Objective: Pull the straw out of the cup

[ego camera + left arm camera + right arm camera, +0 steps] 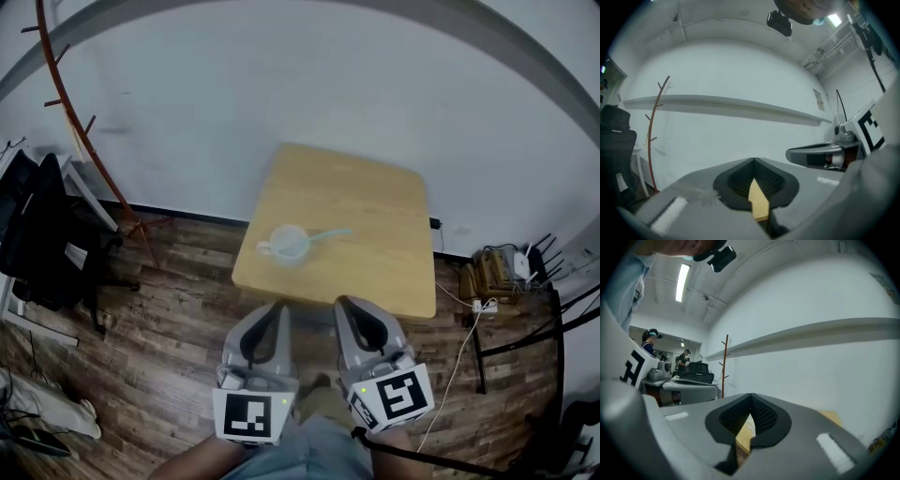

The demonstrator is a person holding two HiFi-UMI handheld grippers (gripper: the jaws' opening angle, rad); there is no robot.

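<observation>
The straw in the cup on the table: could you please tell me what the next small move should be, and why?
Probably bring the right claw forward toward the straw and open it: both it and the left claw hang short of the table, shut and empty, while the straw leans out of the cup toward the right.

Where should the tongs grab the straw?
Probably on the free part of the straw that sticks out of the cup, coming from the right. The straw leans that way and lies low, and the cup's handle is on the left, out of the way.
</observation>
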